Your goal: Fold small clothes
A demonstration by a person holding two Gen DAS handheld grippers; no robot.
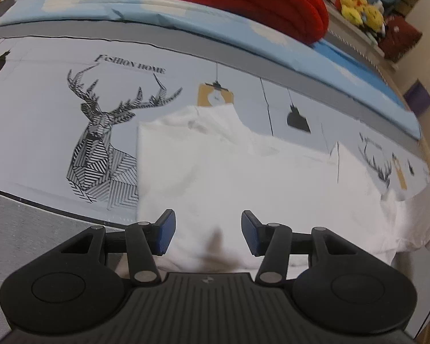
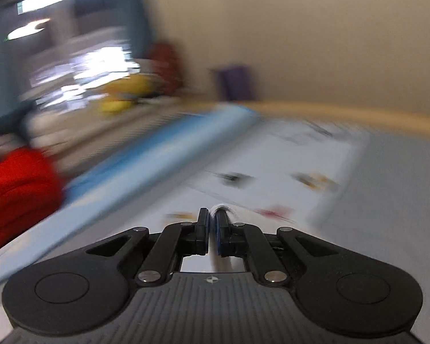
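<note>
A small white garment (image 1: 243,177) lies spread on the pale printed bed sheet (image 1: 43,100). Its right part rises toward the picture's right edge. My left gripper (image 1: 207,223) hovers open just above the garment's near hem, its blue pads (image 1: 166,229) apart and nothing between them. In the blurred right wrist view my right gripper (image 2: 212,215) is shut on a thin fold of white cloth (image 2: 225,208), which sticks out past the fingertips and hangs below the pads, raised above the bed.
A folded blue quilt (image 1: 157,8) and a red blanket (image 1: 243,3) lie along the far side of the bed. Yellow plush toys (image 1: 361,11) sit on a shelf beyond. A purple box (image 1: 418,97) stands by the wall. The grey mattress border (image 1: 28,229) runs at near left.
</note>
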